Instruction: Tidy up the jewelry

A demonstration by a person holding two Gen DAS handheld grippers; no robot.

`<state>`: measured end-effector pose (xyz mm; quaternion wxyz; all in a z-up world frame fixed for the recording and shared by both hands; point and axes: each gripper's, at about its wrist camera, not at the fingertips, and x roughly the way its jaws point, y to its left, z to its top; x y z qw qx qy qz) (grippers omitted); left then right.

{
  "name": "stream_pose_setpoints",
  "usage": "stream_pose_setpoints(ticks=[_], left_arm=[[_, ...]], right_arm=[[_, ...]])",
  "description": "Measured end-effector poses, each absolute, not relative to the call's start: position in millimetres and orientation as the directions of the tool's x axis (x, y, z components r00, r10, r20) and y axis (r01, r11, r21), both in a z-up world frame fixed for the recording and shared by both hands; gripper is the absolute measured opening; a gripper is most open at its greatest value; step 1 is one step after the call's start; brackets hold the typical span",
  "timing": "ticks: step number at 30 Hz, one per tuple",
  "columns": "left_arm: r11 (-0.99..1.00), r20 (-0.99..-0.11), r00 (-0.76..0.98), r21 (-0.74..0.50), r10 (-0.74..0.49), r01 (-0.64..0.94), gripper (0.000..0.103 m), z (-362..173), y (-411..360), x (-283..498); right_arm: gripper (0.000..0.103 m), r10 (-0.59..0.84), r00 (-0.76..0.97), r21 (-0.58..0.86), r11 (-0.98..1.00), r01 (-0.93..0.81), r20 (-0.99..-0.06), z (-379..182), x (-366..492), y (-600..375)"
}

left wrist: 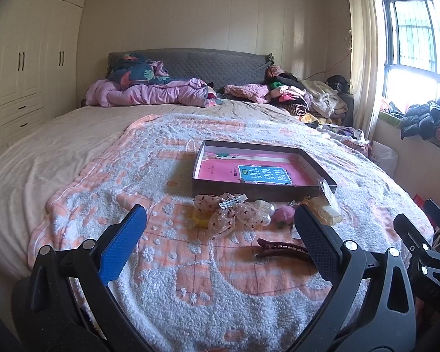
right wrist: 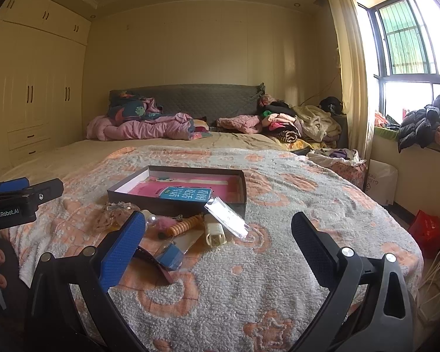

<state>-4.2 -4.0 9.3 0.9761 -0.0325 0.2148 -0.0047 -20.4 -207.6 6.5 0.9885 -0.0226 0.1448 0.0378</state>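
Little looks done yet, by my reading. The left gripper (left wrist: pixel 220 234) hovers empty, fingers spread wide. Ahead of it on the bed's blanket (left wrist: pixel 190 299) lie the dotted bow clip (left wrist: pixel 228 214), pink pompom (left wrist: pixel 281 215) and dark claw clip (left wrist: pixel 281 250), loose, just near of the shallow box (left wrist: pixel 258 187). Farther right, the right gripper (right wrist: pixel 218 243) is likewise empty and spread.

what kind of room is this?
A home bedroom, quite clearly: a made-up bed with a padded headboard, built-in wardrobes along the wall, and clothes heaped near the curtained window.
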Motion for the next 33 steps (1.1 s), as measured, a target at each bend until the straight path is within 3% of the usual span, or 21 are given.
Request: stream_pose_setpoints(ticks=[33], left_arm=[[0.998, -0.420, 0.907, -0.063, -0.027, 0.000, 0.092, 12.5, -9.8, -5.5]], right_arm=[[0.097, 0.077, 0.955, -0.024, 0.996, -0.088, -0.285, 10.2, -22.3, -210.2]])
